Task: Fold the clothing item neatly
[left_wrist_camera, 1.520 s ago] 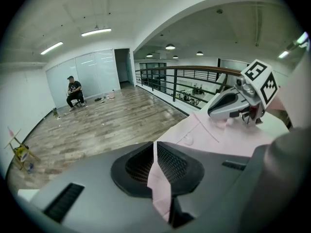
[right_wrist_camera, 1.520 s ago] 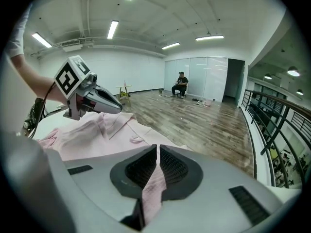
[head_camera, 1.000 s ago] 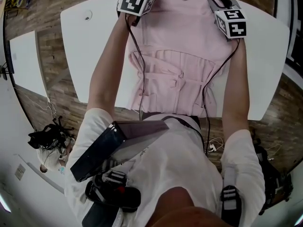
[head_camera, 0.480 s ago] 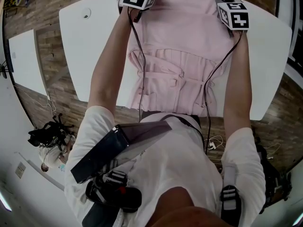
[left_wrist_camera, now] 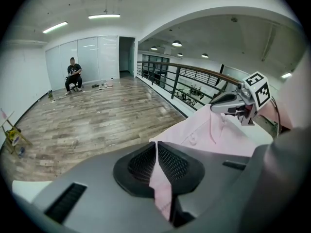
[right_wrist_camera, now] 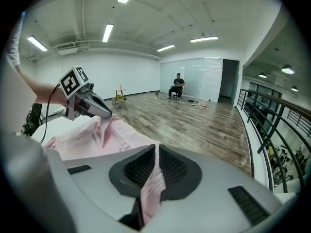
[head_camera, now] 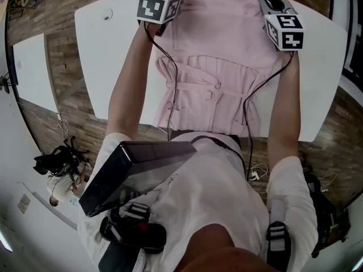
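Gripping the shoulders of the pink collared garment point(head_camera: 218, 55) at the far edge of the bench point(head_camera: 113, 55), hem hanging over the near edge, with jaws of the left hand-held gripper point(left_wrist_camera: 156, 152) and right hand-held gripper point(right_wrist_camera: 156, 153) just closed on thin cloth, risking a slip or skewed fold through uneven lifting.

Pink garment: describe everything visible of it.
The pink garment is pale, thin-looking cloth, spread along the white table with its near end at the table's near edge. A gathered band with a tie crosses its middle, and a small button sits near the far edge. Its far corners are pinched: the left gripper and the right gripper, whose jaws have just been closing, each clamp a fold of fabric.
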A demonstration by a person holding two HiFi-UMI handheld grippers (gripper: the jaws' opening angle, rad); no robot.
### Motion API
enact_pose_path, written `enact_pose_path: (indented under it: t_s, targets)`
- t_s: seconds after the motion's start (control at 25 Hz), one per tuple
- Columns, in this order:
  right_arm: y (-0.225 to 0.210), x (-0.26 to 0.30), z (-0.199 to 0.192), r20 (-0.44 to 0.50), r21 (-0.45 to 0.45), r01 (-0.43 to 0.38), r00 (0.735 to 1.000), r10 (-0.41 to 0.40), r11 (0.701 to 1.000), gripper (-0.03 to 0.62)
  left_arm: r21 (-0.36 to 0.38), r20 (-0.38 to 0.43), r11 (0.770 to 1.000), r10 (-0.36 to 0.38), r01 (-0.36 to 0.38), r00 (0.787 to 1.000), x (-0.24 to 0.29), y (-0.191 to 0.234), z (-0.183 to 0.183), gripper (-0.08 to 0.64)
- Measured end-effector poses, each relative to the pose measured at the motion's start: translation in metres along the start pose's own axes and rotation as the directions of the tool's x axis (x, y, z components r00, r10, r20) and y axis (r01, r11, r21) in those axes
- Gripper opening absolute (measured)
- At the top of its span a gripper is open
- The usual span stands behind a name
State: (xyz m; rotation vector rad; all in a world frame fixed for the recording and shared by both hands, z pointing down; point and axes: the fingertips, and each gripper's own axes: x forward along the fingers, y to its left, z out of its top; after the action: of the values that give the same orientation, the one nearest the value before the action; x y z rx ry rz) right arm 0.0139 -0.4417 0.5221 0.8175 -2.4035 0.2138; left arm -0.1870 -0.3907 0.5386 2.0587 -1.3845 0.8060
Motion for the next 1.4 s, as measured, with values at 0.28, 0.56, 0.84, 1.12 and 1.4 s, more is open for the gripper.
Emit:
enact_pose_path:
  t_s: [0.28,0.56,0.84,1.12,1.4]
  targets:
    - [0.02,-0.034,-0.015,0.027,-0.022,-0.012,1.0,0.013,1.0,0.029,0.001,0.036,1.0,0.021,-0.021,0.999,-0.029,-0.026,-0.017,0.017]
    - [0.051,-0.05,-0.04,0.037,-0.062,-0.039,0.998,0.041,0.997,0.031,-0.004,0.069,0.999,0.04,-0.04,0.997,-0.045,-0.057,-0.052,0.017]
    - [0.061,-0.05,-0.083,-0.031,-0.098,-0.046,0.999,0.043,0.994,0.031,-0.071,0.037,0.996,0.064,-0.062,0.997,-0.048,-0.064,-0.103,0.018]
    - [0.053,-0.063,-0.103,-0.087,-0.068,-0.013,0.996,0.007,0.998,0.063,-0.122,-0.002,0.988,0.091,-0.091,0.996,-0.063,-0.057,-0.13,0.018]
    - [0.049,-0.06,-0.07,-0.021,-0.001,0.007,1.0,-0.007,1.0,0.06,-0.11,0.046,0.986,0.131,-0.125,0.99,-0.064,-0.044,-0.094,0.017]
